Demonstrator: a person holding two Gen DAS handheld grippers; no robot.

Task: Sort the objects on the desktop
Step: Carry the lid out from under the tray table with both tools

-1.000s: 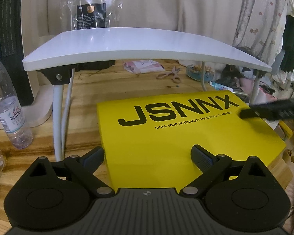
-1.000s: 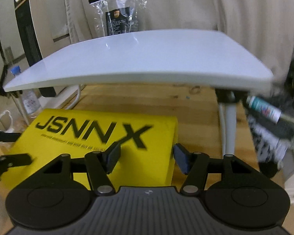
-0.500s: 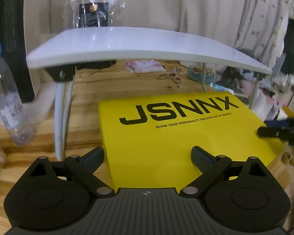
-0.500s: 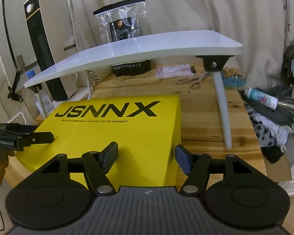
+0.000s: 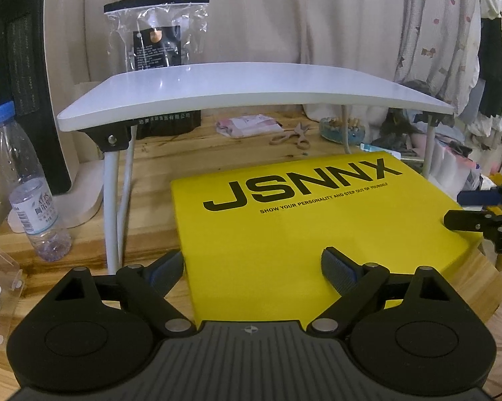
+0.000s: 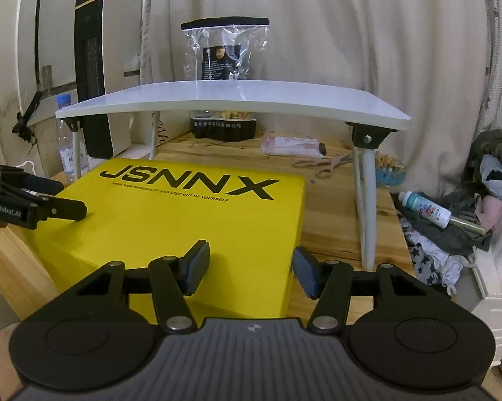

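A wooden desk [image 5: 157, 234] is backed by curtains [image 6: 351, 33]. The yellow box [image 5: 301, 227] (lettered JSNNX) lies flat. Left gripper [image 5: 252, 267] is spread wide; right gripper [image 6: 251, 267] is closing, nothing grasped.

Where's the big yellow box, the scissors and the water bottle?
yellow box [image 5: 304, 234]: left wrist view, middle of its lid.
scissors [image 5: 292, 136]: left wrist view, on the handles.
water bottle [image 5: 33, 205]: left wrist view, on its label.

right gripper [image 6: 249, 272] swung toward yellow box's [image 6: 184, 220] right edge, fingers [image 6: 197, 267] closing
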